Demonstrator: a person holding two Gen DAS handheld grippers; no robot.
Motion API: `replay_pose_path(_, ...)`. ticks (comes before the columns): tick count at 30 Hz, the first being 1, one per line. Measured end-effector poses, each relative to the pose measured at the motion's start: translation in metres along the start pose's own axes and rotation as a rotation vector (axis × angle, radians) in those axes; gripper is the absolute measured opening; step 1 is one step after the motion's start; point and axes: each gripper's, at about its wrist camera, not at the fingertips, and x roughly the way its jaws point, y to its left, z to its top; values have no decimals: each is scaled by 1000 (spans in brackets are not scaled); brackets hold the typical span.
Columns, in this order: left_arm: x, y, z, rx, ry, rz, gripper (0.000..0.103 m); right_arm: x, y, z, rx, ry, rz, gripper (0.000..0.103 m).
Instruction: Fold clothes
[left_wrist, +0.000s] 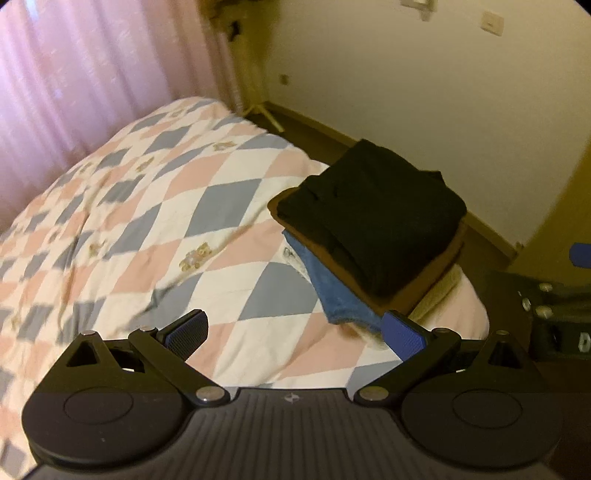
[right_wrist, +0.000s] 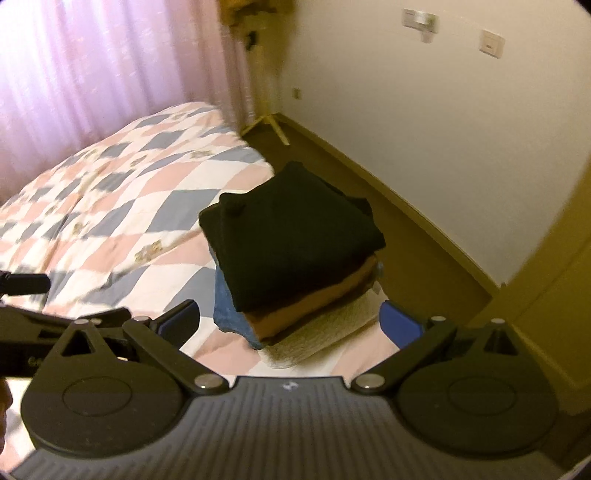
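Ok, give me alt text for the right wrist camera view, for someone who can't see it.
A stack of folded clothes, black on top, then brown, blue and a cream layer at the bottom, sits on the corner of a bed with a pink, white and grey diamond-patterned quilt. The open right gripper hovers before it, holding nothing; pink curtains hang behind.

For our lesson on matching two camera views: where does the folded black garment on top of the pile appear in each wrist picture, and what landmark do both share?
Left wrist view: the black garment sits right of centre, topping the pile at the bed's corner.
Right wrist view: the black garment sits at the centre, atop the same pile.
Shared landmark: the checked quilt, and the blue towel sticking out of the pile under the garment.
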Motion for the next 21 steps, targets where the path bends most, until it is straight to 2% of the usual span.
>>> replay_pose_path(7,-3,-51,-9,-131,30,64,103,3,-48,7,-122,26,81,103)
replay_pose_path(11,-8,-77,-19,-172,57,96,103,10,-72,8,-153,45,118,103)
replay_pose_path(21,-15,-100,-26,-267,90,190,103,17,-107,10,-206,59,174,103)
